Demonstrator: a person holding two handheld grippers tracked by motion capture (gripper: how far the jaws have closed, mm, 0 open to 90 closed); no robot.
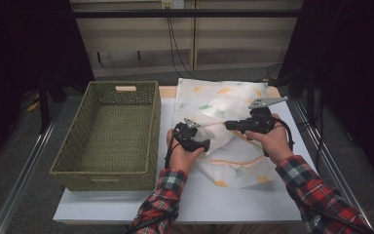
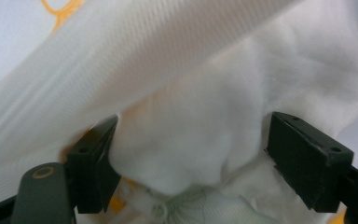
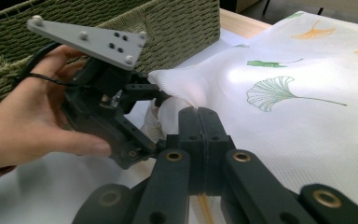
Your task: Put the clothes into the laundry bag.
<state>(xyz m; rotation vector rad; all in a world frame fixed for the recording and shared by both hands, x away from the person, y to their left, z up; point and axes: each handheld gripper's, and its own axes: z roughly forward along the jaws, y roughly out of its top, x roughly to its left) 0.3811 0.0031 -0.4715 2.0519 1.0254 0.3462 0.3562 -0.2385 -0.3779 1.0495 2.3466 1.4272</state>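
On the white table (image 1: 233, 200), a white cloth (image 1: 224, 105) printed with green and orange leaves lies to the right of a green woven basket (image 1: 112, 131). One part of the cloth is lifted from the table and stretched between the two grippers, near the middle of the table. The left gripper (image 1: 202, 145) is in the person's left hand (image 1: 182, 155), just beside the right wall of the basket. In the left gripper view, its jaws stand apart, and a soft bunch of the cloth (image 2: 191, 140) sits between them; the left jaw touches the fabric, while the right jaw is at its edge and does not squeeze it. The right gripper (image 3: 199, 135) is in the right hand (image 1: 275, 139), above the cloth. In the right gripper view, its two jaws are pressed together, and a thin fold of the cloth (image 3: 279, 112) with an orange line seems to be pinched between them.
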